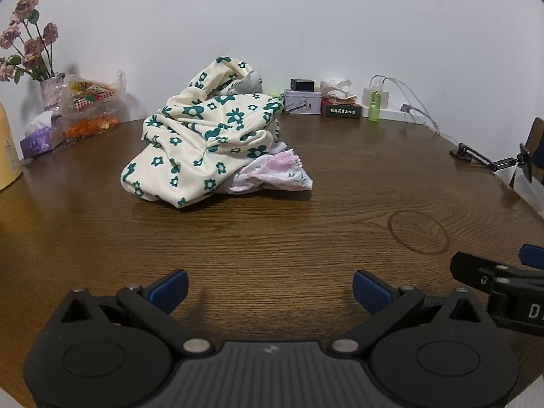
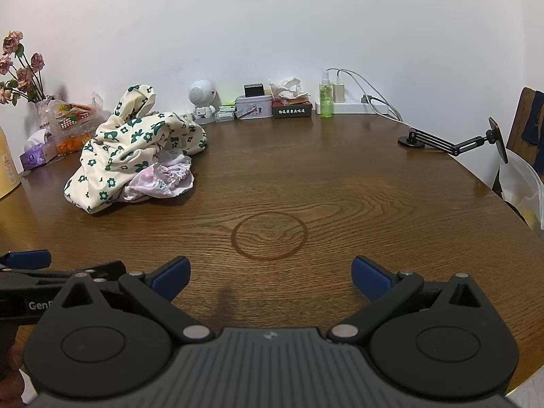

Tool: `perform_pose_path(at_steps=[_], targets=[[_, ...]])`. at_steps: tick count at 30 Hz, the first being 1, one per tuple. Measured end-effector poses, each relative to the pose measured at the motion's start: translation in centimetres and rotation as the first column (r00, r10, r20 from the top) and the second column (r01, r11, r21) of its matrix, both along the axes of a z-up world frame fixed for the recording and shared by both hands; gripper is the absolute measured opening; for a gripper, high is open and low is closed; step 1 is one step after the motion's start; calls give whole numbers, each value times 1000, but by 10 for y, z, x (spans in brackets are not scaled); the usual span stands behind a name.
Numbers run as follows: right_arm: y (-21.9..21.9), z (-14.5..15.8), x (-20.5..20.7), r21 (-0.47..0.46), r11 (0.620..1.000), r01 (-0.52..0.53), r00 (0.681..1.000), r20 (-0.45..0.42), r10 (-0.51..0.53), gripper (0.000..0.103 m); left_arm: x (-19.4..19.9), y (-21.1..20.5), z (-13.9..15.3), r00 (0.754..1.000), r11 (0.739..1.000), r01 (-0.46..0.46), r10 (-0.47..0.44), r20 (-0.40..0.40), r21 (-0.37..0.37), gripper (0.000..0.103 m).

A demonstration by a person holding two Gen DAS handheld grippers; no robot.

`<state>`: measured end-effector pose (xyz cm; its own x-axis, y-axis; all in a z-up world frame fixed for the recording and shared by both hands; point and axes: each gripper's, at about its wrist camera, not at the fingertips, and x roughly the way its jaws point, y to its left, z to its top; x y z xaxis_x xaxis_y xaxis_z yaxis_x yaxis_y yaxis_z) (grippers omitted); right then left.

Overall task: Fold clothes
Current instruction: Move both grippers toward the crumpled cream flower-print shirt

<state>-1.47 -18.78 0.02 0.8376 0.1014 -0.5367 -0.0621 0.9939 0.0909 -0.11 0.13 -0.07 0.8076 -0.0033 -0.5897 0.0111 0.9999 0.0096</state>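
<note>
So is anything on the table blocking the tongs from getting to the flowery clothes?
No, nothing visible does. Only bare wooden table lies between the open left tongs and the cream flowered garment. The open right tongs also have bare wood ahead, with the pile up to their left. The pink garment lies tucked under the flowered one.

Cream garment (green flowers), pale pink floral garment

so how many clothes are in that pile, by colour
cream garment with green flowers: 1
pink and white floral garment: 1
total: 2 that show; the pile may hide more
</note>
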Motion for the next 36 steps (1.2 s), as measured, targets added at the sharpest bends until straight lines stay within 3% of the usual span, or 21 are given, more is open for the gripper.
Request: perform_pose_path(at_steps=[8,36], targets=[[1,2,-2,1,1000,0,1000,7,0,103,-2,5,2,1000,999,14,-14,5,-36,102],[1,2,-6,38,999,-32,999,14,31,103,-4,1,2,999,999,36,-35,22,-31,103]])
